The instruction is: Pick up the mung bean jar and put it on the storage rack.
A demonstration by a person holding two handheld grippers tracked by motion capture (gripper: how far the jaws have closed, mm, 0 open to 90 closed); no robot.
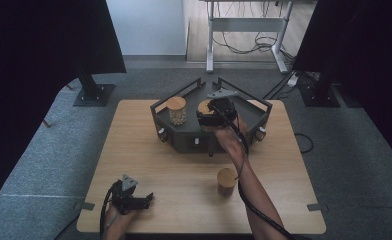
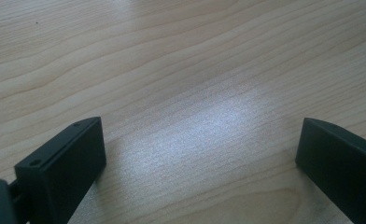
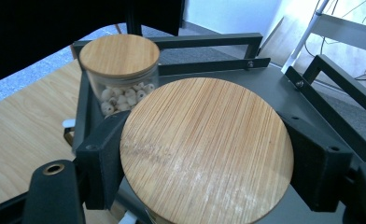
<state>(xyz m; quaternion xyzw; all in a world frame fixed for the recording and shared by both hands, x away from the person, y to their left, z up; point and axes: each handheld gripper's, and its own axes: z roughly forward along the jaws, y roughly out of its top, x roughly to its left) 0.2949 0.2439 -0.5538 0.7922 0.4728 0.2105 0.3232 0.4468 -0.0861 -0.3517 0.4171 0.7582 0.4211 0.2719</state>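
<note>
Looking about two-thirds done — one jar [image 1: 177, 110] sits in the tray [image 1: 256, 112], a second [image 3: 204, 149] is clamped in the right gripper [image 1: 210, 116] jaws over the tray. A third jar [image 1: 227, 181] waits on the tabletop [image 1: 149, 160] — left gripper [image 1: 143, 199] idle, jaws apart.

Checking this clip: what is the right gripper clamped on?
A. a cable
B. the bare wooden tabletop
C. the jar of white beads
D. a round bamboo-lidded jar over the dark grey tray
D: the right gripper has both jaws pressed against the round bamboo-lidded jar, above the dark grey tray.
</note>
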